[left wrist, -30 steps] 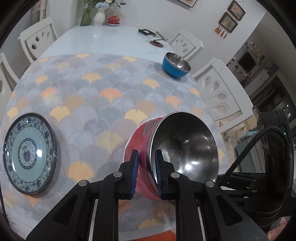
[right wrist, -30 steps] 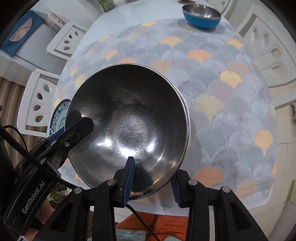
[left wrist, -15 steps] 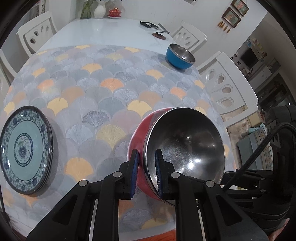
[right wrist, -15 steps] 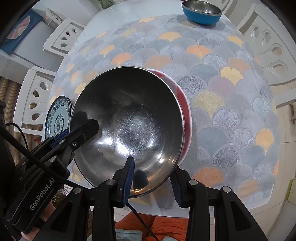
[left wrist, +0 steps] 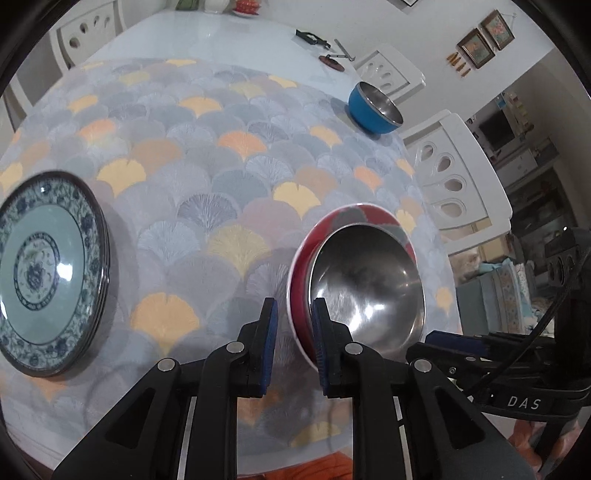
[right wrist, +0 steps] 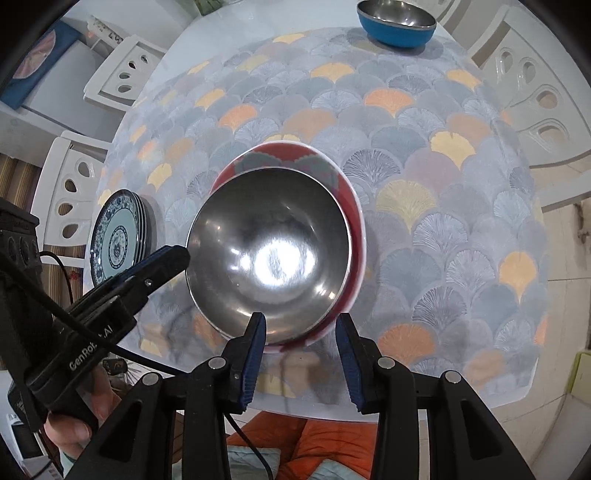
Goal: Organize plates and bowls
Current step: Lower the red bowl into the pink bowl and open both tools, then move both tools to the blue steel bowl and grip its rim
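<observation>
Left hand-held gripper [left wrist: 291, 343] has just been opening, fingers loose astride the steel bowl [right wrist: 269, 266] rim; right hand-held gripper [right wrist: 301, 347] apart. Bowl sits tilted in red bowl [right wrist: 351, 206] on surface [right wrist: 424, 206]; may rock. Blue bowl [right wrist: 397, 27] far.

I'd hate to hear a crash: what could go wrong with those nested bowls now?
The steel bowl sits off-centre in the red bowl, so it may rock. The left claw, jaws just opening, straddles the red rim; pulling away sideways could drag both toward the nearby table edge.
</observation>
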Demonstrator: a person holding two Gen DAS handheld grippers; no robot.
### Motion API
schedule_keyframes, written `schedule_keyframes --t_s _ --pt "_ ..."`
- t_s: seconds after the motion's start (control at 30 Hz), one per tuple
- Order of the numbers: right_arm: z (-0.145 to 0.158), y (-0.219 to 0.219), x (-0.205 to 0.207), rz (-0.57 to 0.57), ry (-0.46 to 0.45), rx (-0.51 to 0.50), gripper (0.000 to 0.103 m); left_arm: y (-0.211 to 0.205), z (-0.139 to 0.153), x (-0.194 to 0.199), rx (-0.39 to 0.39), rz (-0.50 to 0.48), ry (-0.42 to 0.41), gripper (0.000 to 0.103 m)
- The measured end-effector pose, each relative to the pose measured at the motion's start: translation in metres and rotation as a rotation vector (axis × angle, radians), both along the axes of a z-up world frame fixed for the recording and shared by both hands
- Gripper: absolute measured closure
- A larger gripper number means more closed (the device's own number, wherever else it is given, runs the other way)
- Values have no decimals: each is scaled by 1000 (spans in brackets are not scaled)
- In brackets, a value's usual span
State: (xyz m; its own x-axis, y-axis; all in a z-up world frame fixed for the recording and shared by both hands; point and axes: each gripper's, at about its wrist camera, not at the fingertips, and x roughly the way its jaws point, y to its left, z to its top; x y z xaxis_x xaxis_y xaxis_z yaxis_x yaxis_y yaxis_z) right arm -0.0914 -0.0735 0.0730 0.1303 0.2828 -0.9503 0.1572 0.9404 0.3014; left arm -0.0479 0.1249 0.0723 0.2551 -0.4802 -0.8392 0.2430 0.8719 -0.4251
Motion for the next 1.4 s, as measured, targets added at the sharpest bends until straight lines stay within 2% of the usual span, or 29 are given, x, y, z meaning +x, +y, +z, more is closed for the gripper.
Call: schedule_keyframes --t_s 0.17,0.33,0.47,0.63,0.7,0.73,0.77,0.8,0.83,0.9,0.97,1.13,1.4 --pt "-11 10 -6 23 23 -40 66 -5 -10 -3 6 -23 34 87" --pt "-15 10 -8 20 46 -4 66 -7 1 1 17 -24 13 87" --pt "13 -2 -3 19 -10 -15 66 -13 36 28 18 -44 -72 87" --pt "61 -30 26 -2 -119 -62 65 -33 92 75 -10 -67 -212 87" --pt "81 -45 42 -27 -172 -72 61 -46 109 93 -15 -86 -252 86" --pt "91 -56 51 -48 -202 -76 57 -56 118 107 -13 -98 -271 84" --pt "98 -65 59 -68 -224 -79 49 -63 122 116 -6 -100 -278 74" --pt "107 -79 70 -100 -253 -79 47 -72 127 129 5 -96 -286 65" --pt "111 -87 79 -121 -270 -78 47 -79 129 140 7 -91 -289 61" --pt "117 -110 102 -163 -286 -75 47 -94 133 169 -20 -88 -285 48" --pt "112 -127 123 -208 -291 -52 47 -111 129 196 -37 -95 -277 41" --pt "71 -175 180 -343 -256 -21 47 -160 97 254 -1 -126 -220 41" --pt "0 -225 245 -419 -177 21 47 -206 33 312 11 -158 -115 42"
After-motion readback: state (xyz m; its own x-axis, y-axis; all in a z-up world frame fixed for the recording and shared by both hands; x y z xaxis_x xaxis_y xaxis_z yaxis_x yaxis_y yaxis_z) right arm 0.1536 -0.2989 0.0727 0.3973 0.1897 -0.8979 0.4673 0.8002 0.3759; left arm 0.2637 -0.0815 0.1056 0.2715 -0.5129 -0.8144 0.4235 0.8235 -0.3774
